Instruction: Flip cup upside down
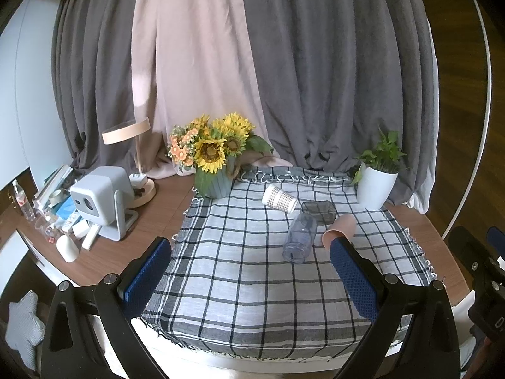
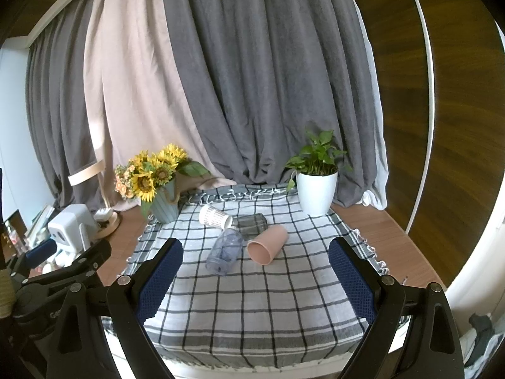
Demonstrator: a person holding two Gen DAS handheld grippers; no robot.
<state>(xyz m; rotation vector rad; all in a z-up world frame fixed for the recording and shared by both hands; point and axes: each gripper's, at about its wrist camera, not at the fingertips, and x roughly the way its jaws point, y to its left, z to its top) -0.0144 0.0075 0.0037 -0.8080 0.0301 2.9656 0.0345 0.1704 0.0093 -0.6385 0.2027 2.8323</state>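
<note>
Checked cloth (image 2: 252,300) covers wooden table (image 2: 378,230) before grey curtains (image 2: 268,79).

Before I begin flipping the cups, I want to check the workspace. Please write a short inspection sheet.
Surface: checked cloth over a wooden table.
Job's things: four cups lie on their sides: pink cup, clear bluish cup, dark cup, white dotted cup.
Clutter: sunflower vase, potted plant, projector, lamp.
Grippers: left tool and right tool open, holding nothing.
Cables: nothing seen.
Surroundings: curtains.
</note>
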